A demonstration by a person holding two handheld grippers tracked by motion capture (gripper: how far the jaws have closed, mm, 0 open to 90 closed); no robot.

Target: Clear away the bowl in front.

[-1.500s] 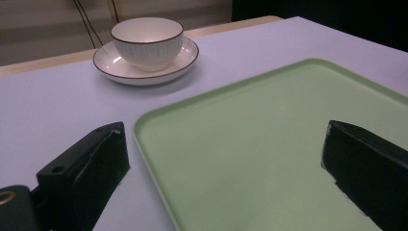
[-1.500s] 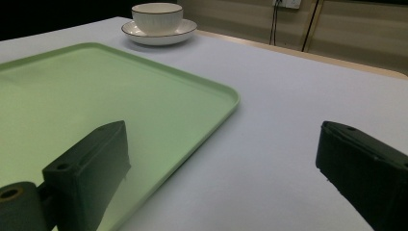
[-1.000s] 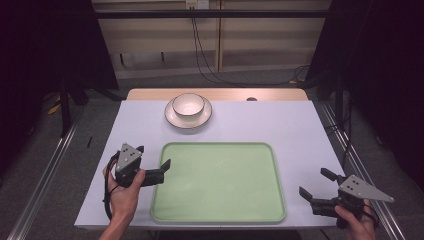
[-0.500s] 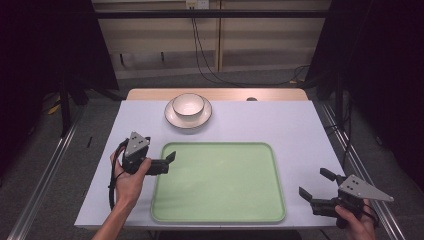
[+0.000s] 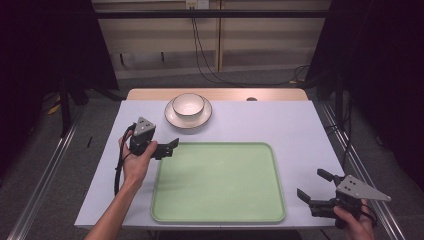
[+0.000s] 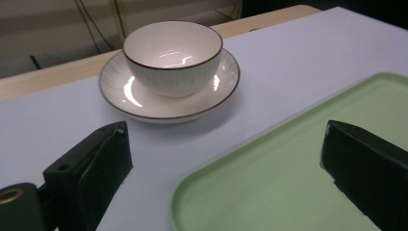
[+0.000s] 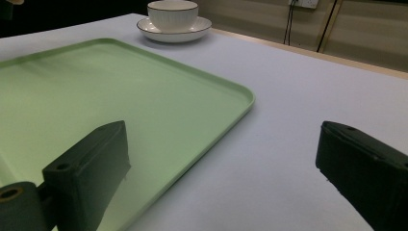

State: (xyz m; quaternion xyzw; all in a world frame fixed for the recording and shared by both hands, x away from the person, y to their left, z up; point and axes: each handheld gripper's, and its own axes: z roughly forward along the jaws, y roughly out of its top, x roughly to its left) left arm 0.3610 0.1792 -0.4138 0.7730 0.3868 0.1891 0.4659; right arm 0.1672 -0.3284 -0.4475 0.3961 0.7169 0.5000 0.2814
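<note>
A white bowl with a dark rim sits in a matching saucer at the back of the table. In front of it lies a light green tray with nothing on it. My left gripper is open and holds nothing, hovering at the tray's far left corner and pointing right. In the left gripper view, the bowl and saucer lie just beyond the spread jaws, and the tray corner lies between them. My right gripper is open near the front right table corner, beside the tray's right edge.
A pale lilac cover is spread over the table, with a wooden strip along the far edge. Cables hang behind the table. Metal rails run along the floor on both sides.
My left gripper has moved away from the person and a little right, from beside the tray's left edge to its far left corner, nearer the bowl. The right gripper has stayed put.
</note>
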